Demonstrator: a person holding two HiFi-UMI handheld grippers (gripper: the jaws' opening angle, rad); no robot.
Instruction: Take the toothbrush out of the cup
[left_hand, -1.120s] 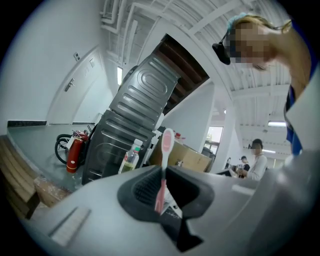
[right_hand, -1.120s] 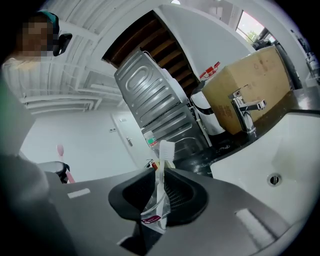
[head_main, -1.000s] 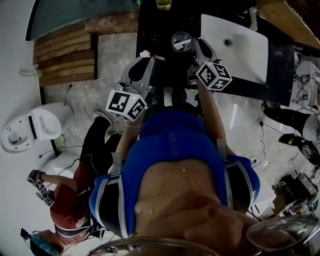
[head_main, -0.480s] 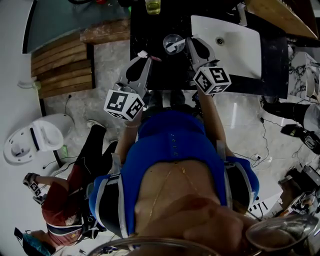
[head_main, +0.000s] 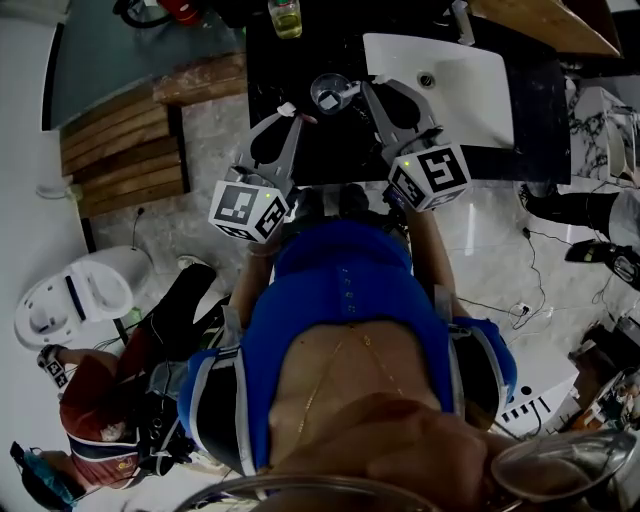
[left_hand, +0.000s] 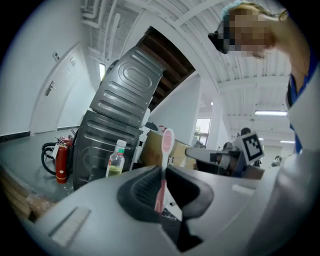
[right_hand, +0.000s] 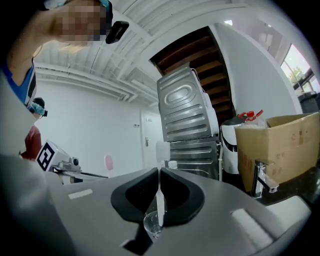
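Our right tongs (right_hand: 159, 172) pinch the white toothbrush (right_hand: 162, 150), standing straight up in the cup (right_hand: 152, 223) just below, and our left tongs (left_hand: 163, 168) pinch a pink toothbrush (left_hand: 167, 140).

Seeing pink toothbrush (left_hand: 164, 165), white toothbrush (right_hand: 159, 197), clear cup (head_main: 328, 92). Reading black-and-white square markers on grey left gripper (head_main: 292, 112) and grey right gripper (head_main: 362, 88). Showing black counter (head_main: 330, 150), white sink (head_main: 470, 85), yellow-green bottle (head_main: 286, 17), red extinguisher (left_hand: 61, 162).
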